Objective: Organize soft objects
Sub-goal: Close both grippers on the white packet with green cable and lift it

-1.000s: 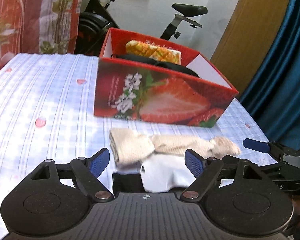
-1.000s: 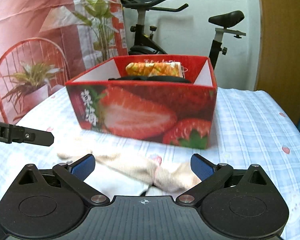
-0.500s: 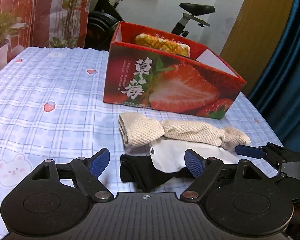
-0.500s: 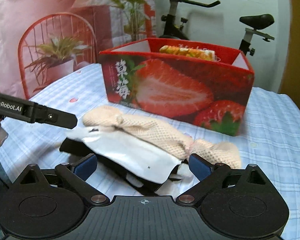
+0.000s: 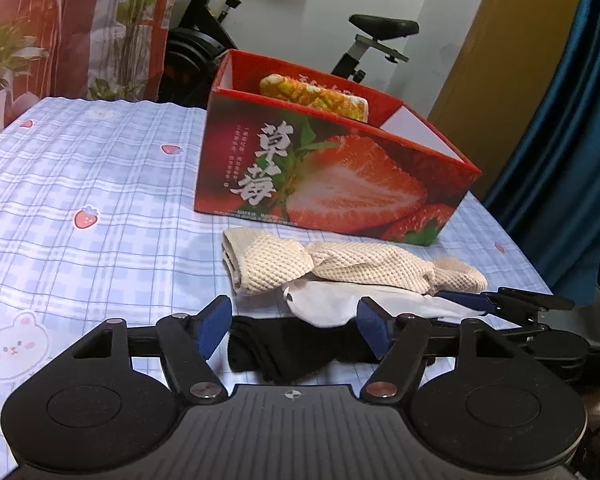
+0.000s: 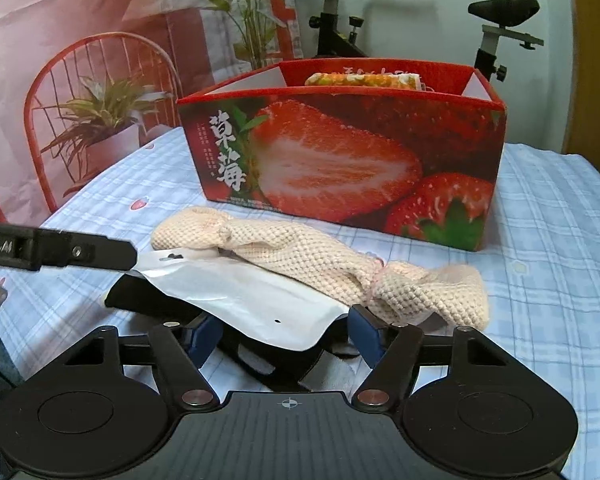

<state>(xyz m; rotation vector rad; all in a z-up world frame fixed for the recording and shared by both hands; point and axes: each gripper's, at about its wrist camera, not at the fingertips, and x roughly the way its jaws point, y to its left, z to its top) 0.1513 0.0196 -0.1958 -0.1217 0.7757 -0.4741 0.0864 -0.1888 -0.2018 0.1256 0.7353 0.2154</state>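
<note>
Both sets of tongs have drawn in lower and closer to the sock pile than half a second ago. The left tongs (image 5: 294, 330) sit level, spread wide and gripping nothing, bracketing the black sock (image 5: 288, 346) on the checked counter (image 5: 100, 184). The right tongs (image 6: 282, 334), equally wide and empty, flank the near edge of the white sock (image 6: 252, 296). A knitted cream sock (image 6: 320, 256) lies across the pile's far side. Beyond stands the strawberry box (image 6: 340, 160), yellow cloth (image 6: 360, 80) inside, unmoved.
</note>
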